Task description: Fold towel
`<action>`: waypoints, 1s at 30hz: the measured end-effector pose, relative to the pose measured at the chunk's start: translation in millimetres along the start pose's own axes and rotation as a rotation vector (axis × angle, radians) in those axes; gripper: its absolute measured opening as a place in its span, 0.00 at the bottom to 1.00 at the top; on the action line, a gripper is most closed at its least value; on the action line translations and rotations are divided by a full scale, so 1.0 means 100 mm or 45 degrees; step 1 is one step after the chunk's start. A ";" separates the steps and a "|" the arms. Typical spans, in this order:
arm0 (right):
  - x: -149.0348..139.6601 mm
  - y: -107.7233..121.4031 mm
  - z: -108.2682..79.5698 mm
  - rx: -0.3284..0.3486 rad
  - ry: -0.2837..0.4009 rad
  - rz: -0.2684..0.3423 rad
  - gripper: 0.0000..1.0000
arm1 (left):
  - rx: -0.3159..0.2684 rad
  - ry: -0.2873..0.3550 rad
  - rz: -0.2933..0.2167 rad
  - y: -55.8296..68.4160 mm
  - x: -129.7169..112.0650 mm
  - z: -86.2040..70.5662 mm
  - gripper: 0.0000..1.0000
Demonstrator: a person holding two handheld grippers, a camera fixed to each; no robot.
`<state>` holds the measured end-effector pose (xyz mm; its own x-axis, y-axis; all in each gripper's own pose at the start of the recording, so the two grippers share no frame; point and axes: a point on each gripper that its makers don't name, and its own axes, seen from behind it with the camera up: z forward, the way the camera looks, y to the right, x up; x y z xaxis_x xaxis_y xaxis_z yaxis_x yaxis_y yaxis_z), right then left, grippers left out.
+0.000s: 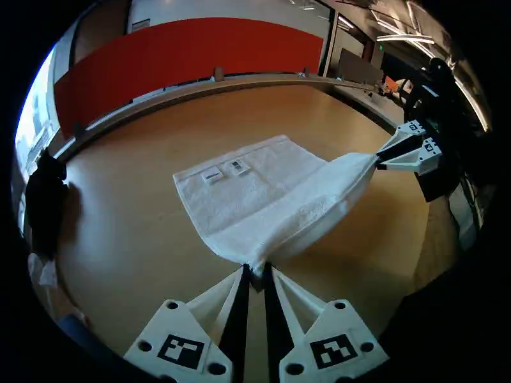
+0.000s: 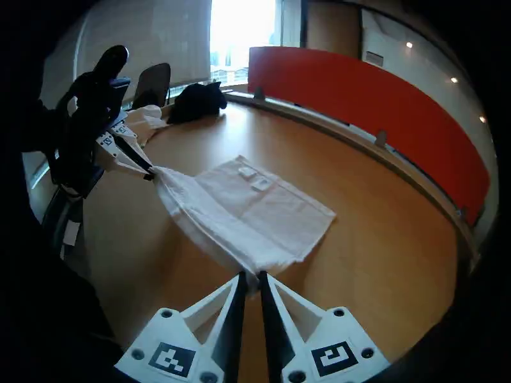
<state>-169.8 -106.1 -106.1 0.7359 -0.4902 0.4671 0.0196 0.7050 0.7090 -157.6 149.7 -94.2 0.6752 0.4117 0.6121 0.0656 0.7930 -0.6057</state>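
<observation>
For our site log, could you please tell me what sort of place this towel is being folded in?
Most likely an office meeting room: the white towel rests partly on a long wooden table, a red partition panel runs behind its far edge, and an office chair stands by a bright window.

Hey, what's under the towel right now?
The wooden table shows beneath the lifted near edge of the towel. Whatever lies under its flat far part is covered.
</observation>
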 end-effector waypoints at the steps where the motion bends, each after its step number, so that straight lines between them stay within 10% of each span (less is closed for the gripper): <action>1: 0.01 -0.01 -0.02 0.000 0.001 -0.003 0.16 | -0.001 0.000 -0.003 0.01 0.00 -0.02 0.15; 30: 0.21 -0.11 -0.43 0.006 0.011 -0.031 0.16 | -0.022 0.009 -0.082 0.25 0.10 -0.45 0.15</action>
<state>-125.8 -102.3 -126.9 0.7410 -0.5027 0.4453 0.0341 0.6903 0.7227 -116.7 153.3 -126.2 0.6744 0.3570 0.6464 0.1217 0.8097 -0.5741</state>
